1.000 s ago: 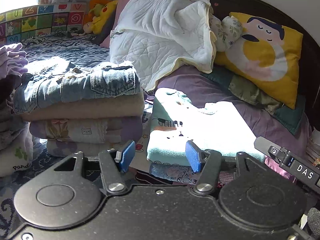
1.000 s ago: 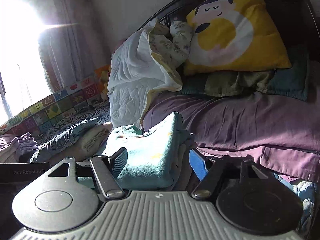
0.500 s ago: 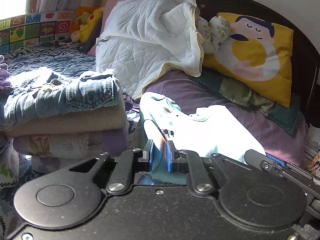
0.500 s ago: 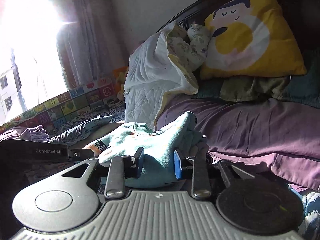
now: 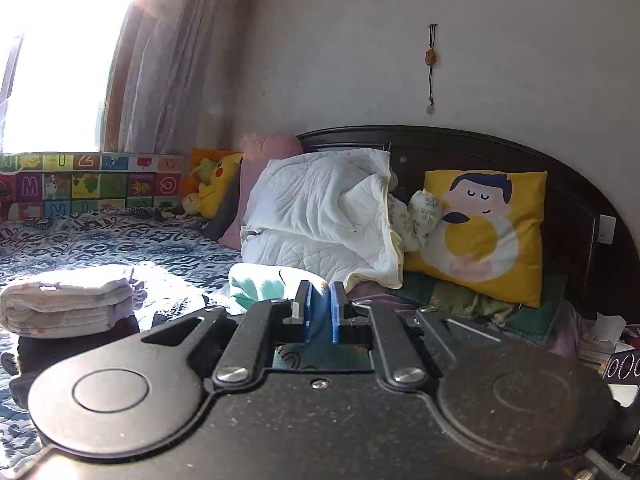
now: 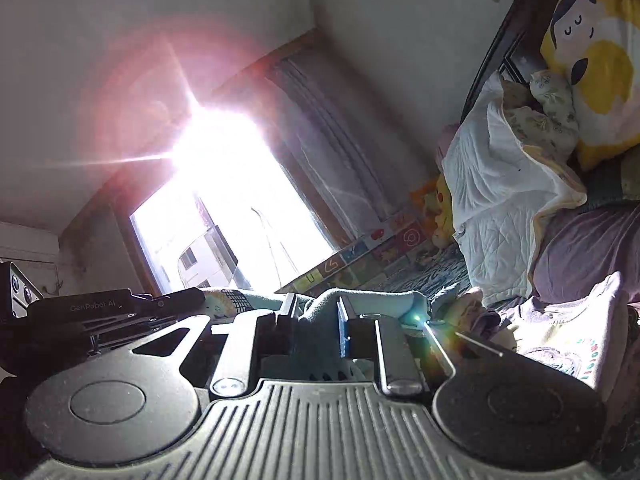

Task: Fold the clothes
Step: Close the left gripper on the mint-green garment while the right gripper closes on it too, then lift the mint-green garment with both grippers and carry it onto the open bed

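Left gripper [image 5: 319, 307]: its blue fingers [image 5: 306, 312] were drawn close together, pinching a fold of the teal garment [image 5: 260, 285] between them.

Right gripper [image 6: 316, 322]: clamped on the same teal garment [image 6: 360, 300], with thicker cloth bunched between its pads; this view was tilted up toward the glaring window [image 6: 224, 208].

Garment position: held up off the bed [image 5: 100, 240] between the two grippers, with the rest of it bunched just ahead of the left fingers; how much hung free below could not be seen.

Stack: a folded pile of clothes [image 5: 68, 304] lay on the bed to the left, well apart from the held piece, and looked the likely place for the teal bundle.

Risk, slipping: each hold was only a narrow pinch on soft cloth, so a quick swing could have pulled a layer loose and let the folds open.

Risk, uneven carry: the right gripper was tilted and the left was level, so pulling them apart or twisting could have skewed the bundle.

Risk, toppling: setting it down off-centre or pressing sideways could have shoved the pile over.

Risk, snagging: a pale printed garment [image 6: 568, 336] lay close beside the right gripper and could have been dragged along.

Risk, glare: sun washed out the right view, so the placement was hard to judge.
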Motion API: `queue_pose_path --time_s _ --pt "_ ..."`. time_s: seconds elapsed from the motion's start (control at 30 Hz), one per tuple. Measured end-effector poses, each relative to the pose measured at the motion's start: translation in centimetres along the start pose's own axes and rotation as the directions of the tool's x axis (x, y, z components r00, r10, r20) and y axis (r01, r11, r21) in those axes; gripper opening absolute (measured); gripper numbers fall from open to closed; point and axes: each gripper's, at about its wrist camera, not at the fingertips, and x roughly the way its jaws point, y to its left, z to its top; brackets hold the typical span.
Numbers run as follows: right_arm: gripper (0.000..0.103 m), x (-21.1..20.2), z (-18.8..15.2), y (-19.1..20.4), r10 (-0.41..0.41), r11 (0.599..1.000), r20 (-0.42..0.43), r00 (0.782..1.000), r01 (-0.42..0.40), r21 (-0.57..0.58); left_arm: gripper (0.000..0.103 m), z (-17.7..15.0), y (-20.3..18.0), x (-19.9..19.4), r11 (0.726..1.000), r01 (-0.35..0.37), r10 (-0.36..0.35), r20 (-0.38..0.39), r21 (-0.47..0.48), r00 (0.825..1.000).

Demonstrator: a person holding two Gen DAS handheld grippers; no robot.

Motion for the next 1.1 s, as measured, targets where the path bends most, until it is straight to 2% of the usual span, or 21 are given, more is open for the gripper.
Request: queue_pose_path --time_s 0.1,0.17,0.27,0.4,0.5,0.6,0.63,0.67,0.73,0.77,0.8,0.83,0.87,0.9,0.97,1.0,1.03,1.1 --pt "0.021 3.4 -3.4 2.7 0.101 0.993 -0.106 0.989 -0.093 0.079 0.006 -1.1 3.4 -2.9 0.994 -0.109 0.108 -0.054 -0.017 0.993" --pt "0.021 6.0 -6.4 4.4 0.137 0.984 -0.199 0.97 -0.109 0.144 0.006 -2.1 5.8 -4.5 0.982 -0.19 0.187 -0.095 -0.026 0.978" --pt "0.021 9.0 -10.3 7.5 0.196 0.97 -0.284 0.939 -0.143 0.197 0.006 -3.1 8.7 -7.1 0.956 -0.291 0.284 -0.126 -0.042 0.951" --pt "0.021 11.1 -12.9 13.1 0.239 0.971 -0.305 0.922 -0.221 0.095 0.006 -3.5 12.3 -9.7 0.917 -0.398 0.391 -0.135 -0.023 0.91" --pt "0.021 12.3 -14.2 15.9 0.239 0.97 -0.247 0.939 -0.242 0.018 0.006 -3.1 14.2 -10.7 0.895 -0.446 0.446 -0.099 0.022 0.89" --pt "0.021 12.8 -15.5 18.1 0.244 0.962 -0.183 0.952 -0.262 -0.082 0.006 -3.1 15.5 -12.9 0.883 -0.47 0.469 -0.05 -0.002 0.882" --pt "0.021 12.9 -16.0 18.6 0.245 0.957 -0.193 0.95 -0.269 -0.111 0.006 -3.8 15.9 -13.8 0.878 -0.479 0.478 -0.058 -0.003 0.876" --pt "0.021 13.1 -16.8 19.0 0.25 0.949 -0.236 0.939 -0.286 -0.134 0.006 -4.5 16.2 -14.6 0.872 -0.489 0.488 -0.067 -0.003 0.87" --pt "0.024 13.7 -18.2 19.3 0.247 0.937 -0.358 0.9 -0.316 -0.148 0.006 -7.3 17.0 -16.3 0.861 -0.508 0.503 -0.123 -0.013 0.855" --pt "0.028 14.1 -19.0 19.4 0.24 0.931 -0.449 0.861 -0.335 -0.145 0.006 -9.2 17.5 -17.2 0.857 -0.514 0.501 -0.171 -0.042 0.849" --pt "0.039 14.5 -19.9 19.5 0.23 0.925 -0.539 0.81 -0.355 -0.139 0.007 -11.1 18.1 -18.1 0.851 -0.52 0.494 -0.222 -0.075 0.841" --pt "0.054 14.4 -21.0 19.9 0.221 0.909 -0.654 0.723 -0.395 -0.13 0.009 -13.2 18.5 -19.1 0.845 -0.522 0.477 -0.278 -0.116 0.834" --pt "0.059 14.2 -22.0 20.1 0.209 0.891 -0.736 0.644 -0.435 -0.128 0.01 -15.4 18.8 -20.2 0.837 -0.524 0.455 -0.333 -0.157 0.826" --pt "0.059 13.5 -22.6 20.3 0.185 0.877 -0.772 0.608 -0.456 -0.149 0.013 -17.4 19.0 -21.3 0.823 -0.534 0.443 -0.369 -0.194 0.817" --pt "0.061 12.1 -23.0 20.3 0.144 0.879 -0.797 0.586 -0.446 -0.169 0.018 -20.2 18.8 -23.7 0.793 -0.552 0.44 -0.384 -0.258 0.812" --pt "0.063 11.5 -22.9 20.0 0.138 0.888 -0.809 0.571 -0.433 -0.155 0.026 -21.2 18.6 -24.8 0.777 -0.557 0.437 -0.387 -0.293 0.812" --pt "0.068 11.2 -22.6 19.5 0.142 0.901 -0.81 0.57 -0.413 -0.133 0.034 -21.8 18.5 -25.7 0.761 -0.56 0.434 -0.384 -0.329 0.815" --pt "0.073 10.3 -21.8 18.3 0.154 0.928 -0.805 0.573 -0.365 -0.081 0.041 -22.6 18.4 -27.1 0.737 -0.554 0.426 -0.37 -0.388 0.826"
